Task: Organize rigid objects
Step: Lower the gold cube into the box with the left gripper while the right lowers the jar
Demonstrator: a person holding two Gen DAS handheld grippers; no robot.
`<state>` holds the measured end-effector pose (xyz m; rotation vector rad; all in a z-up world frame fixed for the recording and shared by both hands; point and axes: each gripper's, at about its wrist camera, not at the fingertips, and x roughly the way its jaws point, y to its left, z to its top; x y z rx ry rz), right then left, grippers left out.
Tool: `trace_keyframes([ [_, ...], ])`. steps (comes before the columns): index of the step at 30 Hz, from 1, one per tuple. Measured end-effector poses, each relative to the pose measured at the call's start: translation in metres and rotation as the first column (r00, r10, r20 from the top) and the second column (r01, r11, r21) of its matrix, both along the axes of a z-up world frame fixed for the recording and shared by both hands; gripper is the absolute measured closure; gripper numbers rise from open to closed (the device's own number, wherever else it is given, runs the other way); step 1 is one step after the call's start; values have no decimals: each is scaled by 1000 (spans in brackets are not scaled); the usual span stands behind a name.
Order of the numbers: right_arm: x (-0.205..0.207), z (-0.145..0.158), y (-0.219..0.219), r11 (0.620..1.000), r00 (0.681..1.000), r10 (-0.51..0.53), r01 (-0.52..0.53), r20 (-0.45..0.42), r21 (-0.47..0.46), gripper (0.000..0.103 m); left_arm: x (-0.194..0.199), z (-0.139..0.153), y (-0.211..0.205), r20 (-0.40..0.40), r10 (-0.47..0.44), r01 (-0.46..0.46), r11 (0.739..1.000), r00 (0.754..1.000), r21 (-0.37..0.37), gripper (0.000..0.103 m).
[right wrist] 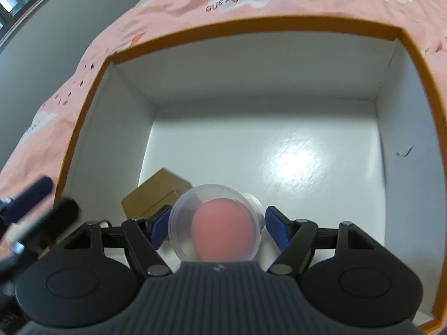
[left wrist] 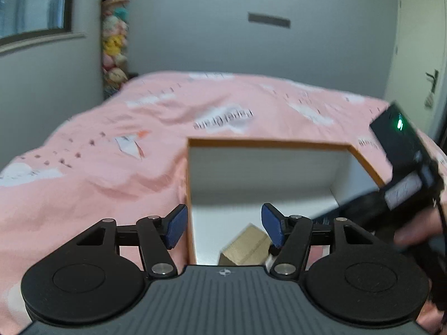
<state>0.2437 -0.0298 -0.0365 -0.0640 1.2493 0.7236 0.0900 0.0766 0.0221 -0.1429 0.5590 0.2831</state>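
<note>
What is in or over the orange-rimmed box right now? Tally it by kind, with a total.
Wooden block, lying on the box floor: 1
Clear capsule with a pink ball inside, between the pads of the right tongs: 1
Total: 2

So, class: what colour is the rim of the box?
Orange, around white inside walls of the box; the right wrist view shows it best.

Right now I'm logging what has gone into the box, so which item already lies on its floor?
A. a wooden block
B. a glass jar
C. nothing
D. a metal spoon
A: a wooden block lies in the near left corner of the box, free of both grippers.
</note>
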Motion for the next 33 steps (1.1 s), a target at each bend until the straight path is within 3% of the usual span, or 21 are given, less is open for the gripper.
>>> trace_keyframes([
  [11, -18, -3, 24, 997, 997, 68, -68, -21, 20, 31, -6, 0, 8, 13, 31, -30, 998, 999, -60, 30],
  [26, -24, 1, 10, 998, 1000, 23, -23, -15, 50, 24, -13, 1, 1, 11, 20, -19, 997, 1000, -70, 29],
  [33, -33, 20, -10, 999, 996, 12, -17, 84, 49, 22, -24, 12, -15, 35, -13, 15, 998, 999, -56, 29],
])
